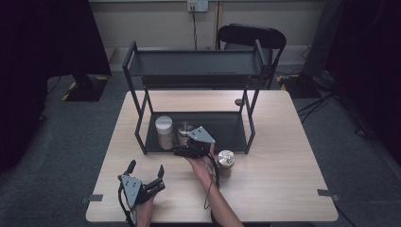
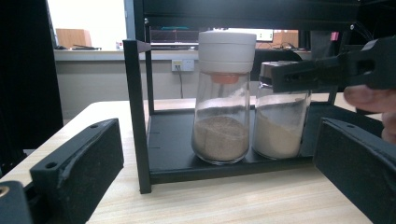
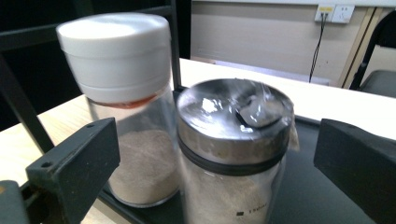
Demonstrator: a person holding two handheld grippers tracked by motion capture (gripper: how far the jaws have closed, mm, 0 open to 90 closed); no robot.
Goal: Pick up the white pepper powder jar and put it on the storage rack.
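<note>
On the rack's lower shelf, the right claw stands spread around the steel-capped jar, not pinching it; the left claw rests spread on the worktop

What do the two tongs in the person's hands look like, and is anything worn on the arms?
The left tongs and the right tongs are black, each with two blocky jaws that bear a small round hole. A grey three-cornered plate tops each one, and a thin black cable trails back along each forearm. The forearms are bare: no sleeves or gloves show.
</note>
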